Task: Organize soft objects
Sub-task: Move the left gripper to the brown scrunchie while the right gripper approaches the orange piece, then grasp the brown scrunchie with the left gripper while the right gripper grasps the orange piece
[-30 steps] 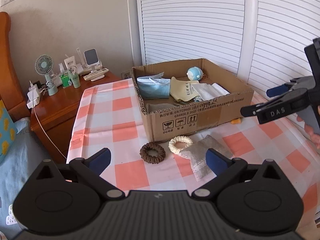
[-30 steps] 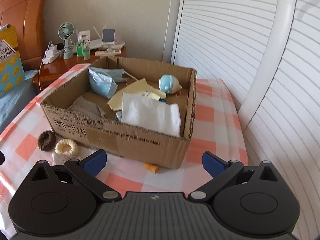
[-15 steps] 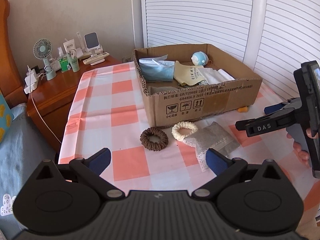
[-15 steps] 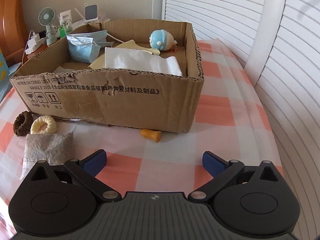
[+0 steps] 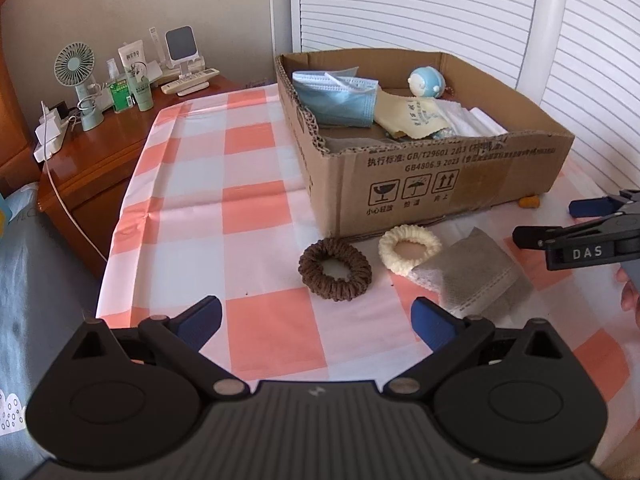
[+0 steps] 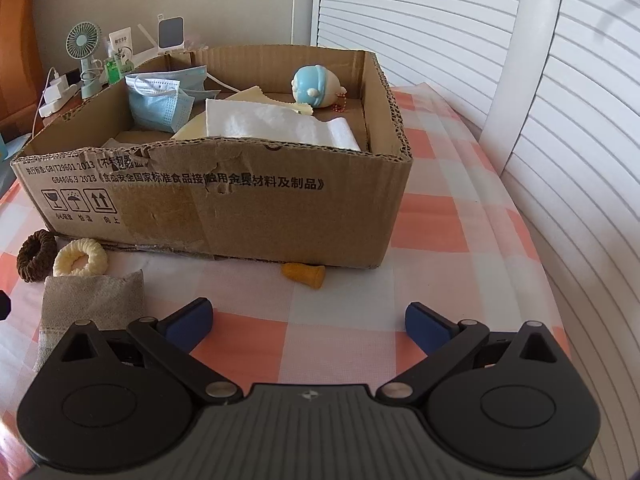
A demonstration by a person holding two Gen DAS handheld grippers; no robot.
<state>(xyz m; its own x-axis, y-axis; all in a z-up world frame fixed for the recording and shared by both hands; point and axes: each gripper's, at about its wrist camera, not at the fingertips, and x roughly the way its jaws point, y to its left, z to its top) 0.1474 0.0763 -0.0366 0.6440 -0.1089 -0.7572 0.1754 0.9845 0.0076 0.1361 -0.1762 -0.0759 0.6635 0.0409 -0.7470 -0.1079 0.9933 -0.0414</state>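
Observation:
A cardboard box [image 5: 460, 184] [image 6: 224, 208] stands on the checked tablecloth. It holds a blue face mask [image 5: 340, 100], a yellow cloth [image 5: 408, 114], white tissue [image 6: 272, 124] and a blue plush toy [image 6: 316, 86]. In front of the box lie a brown scrunchie [image 5: 335, 269], a cream scrunchie [image 5: 409, 248], a grey folded cloth [image 5: 472, 276] [image 6: 94, 304] and a small orange piece [image 6: 304, 274]. My left gripper [image 5: 316, 320] is open just before the brown scrunchie. My right gripper [image 6: 308, 324] is open, low over the table before the orange piece; it also shows in the left wrist view [image 5: 560, 224].
A wooden nightstand [image 5: 92, 160] at the left carries a small fan [image 5: 78, 80], bottles and a remote. White slatted shutters [image 5: 420, 4] and a white pole [image 6: 516, 64] stand behind and to the right. Bedding lies left of the table edge [image 5: 108, 264].
Both grippers have dropped lower and come nearer the table. The right gripper has moved down in front of the box. Nothing was taken hold of.

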